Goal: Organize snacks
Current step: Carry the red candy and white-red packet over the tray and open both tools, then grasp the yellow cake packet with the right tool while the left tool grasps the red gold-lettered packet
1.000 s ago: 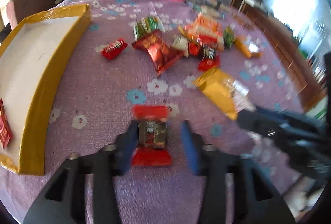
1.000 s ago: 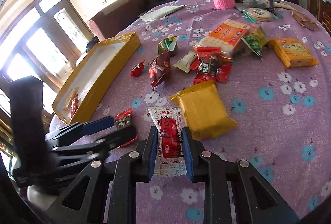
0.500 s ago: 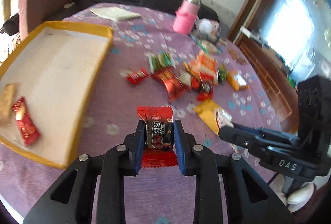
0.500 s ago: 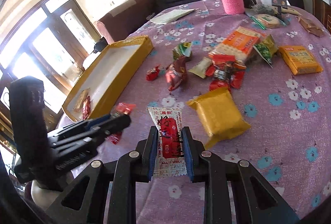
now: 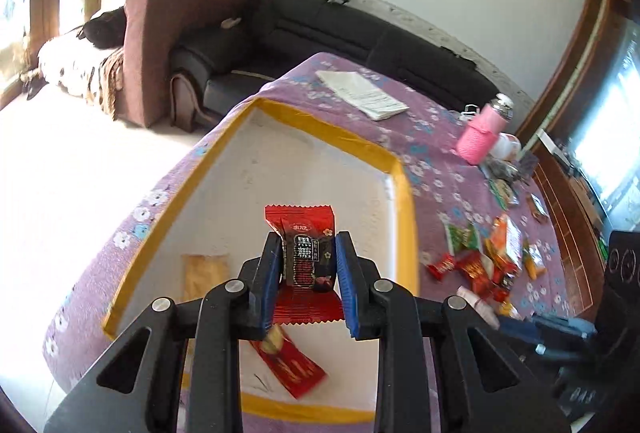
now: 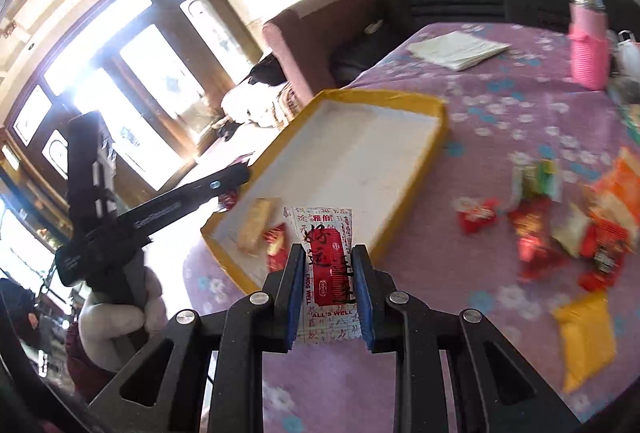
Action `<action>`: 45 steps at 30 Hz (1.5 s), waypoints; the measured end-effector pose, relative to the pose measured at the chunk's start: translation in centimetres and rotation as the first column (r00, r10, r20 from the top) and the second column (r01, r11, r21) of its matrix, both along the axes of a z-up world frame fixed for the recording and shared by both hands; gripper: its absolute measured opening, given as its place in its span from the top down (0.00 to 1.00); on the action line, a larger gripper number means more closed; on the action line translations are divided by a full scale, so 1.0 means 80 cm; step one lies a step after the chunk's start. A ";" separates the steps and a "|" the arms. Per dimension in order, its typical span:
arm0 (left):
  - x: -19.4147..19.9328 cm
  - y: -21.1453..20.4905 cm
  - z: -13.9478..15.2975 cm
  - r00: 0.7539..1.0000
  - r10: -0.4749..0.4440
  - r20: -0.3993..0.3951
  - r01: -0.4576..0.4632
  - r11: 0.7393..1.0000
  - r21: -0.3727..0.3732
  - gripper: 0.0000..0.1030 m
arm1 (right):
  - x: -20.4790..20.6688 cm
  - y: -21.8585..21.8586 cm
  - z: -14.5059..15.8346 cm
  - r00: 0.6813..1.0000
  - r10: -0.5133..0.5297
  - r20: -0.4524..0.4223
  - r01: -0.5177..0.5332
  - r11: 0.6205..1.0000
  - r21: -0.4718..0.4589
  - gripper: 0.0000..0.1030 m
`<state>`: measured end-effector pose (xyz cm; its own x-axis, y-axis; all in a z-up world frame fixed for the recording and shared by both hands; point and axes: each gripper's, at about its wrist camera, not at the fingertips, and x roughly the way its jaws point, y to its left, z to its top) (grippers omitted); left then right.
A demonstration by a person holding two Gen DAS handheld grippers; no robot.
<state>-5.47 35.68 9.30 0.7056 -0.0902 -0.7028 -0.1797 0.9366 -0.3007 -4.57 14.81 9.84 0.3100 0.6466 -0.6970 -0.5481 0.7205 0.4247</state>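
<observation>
My left gripper [image 5: 307, 267] is shut on a red and black snack packet [image 5: 306, 257] and holds it above the yellow-rimmed tray [image 5: 402, 193]. The tray holds a tan wafer packet [image 5: 205, 275] and a red packet [image 5: 292, 367]. My right gripper [image 6: 328, 287] is shut on a white and red packet [image 6: 329, 265] above the purple cloth, just short of the tray's [image 6: 400, 99] near right rim. The left gripper also shows in the right wrist view [image 6: 230, 177], over the tray's left rim. A pile of loose snacks [image 5: 486, 261] lies right of the tray.
A yellow packet [image 6: 586, 337] lies near right on the floral purple tablecloth [image 6: 500, 105]. A pink bottle [image 6: 589, 45] and white papers [image 6: 458, 51] stand at the far end. A sofa [image 5: 360, 33] and an armchair [image 5: 176, 29] lie beyond the table.
Both grippers have swung left toward the tray with their packets. The left one has gone from beside the tray to above its inside; the right one has come up to its near rim.
</observation>
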 end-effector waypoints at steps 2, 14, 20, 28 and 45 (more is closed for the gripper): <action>0.018 0.013 -0.017 0.999 0.022 -0.035 -0.022 1.000 -0.012 0.77 | 0.009 0.033 -0.013 1.000 0.014 -0.014 -0.015 0.999 -0.038 0.77; 0.053 0.056 -0.082 0.985 0.074 -0.157 -0.096 0.986 -0.135 0.74 | 0.050 0.121 -0.093 0.995 0.005 -0.098 -0.024 0.981 -0.192 0.75; 0.030 0.071 -0.064 0.991 0.081 -0.107 -0.102 0.973 -0.207 0.66 | 0.049 0.100 -0.080 0.993 -0.012 -0.120 -0.001 0.993 -0.115 0.72; -0.040 0.025 0.016 0.997 0.023 0.075 -0.007 0.978 -0.210 0.48 | 0.036 -0.032 -0.016 0.993 -0.112 -0.032 0.111 0.994 -0.004 0.66; -0.032 -0.161 0.006 0.969 -0.241 0.052 0.247 0.938 -0.244 0.33 | 0.034 -0.263 -0.084 0.932 -0.361 -0.025 0.353 0.923 -0.153 0.39</action>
<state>-8.05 22.81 9.81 0.6545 -0.4303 -0.6217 0.0537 0.8467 -0.5294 -1.86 -6.22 3.12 0.4628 0.3919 -0.7952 -0.2231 0.9196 0.3234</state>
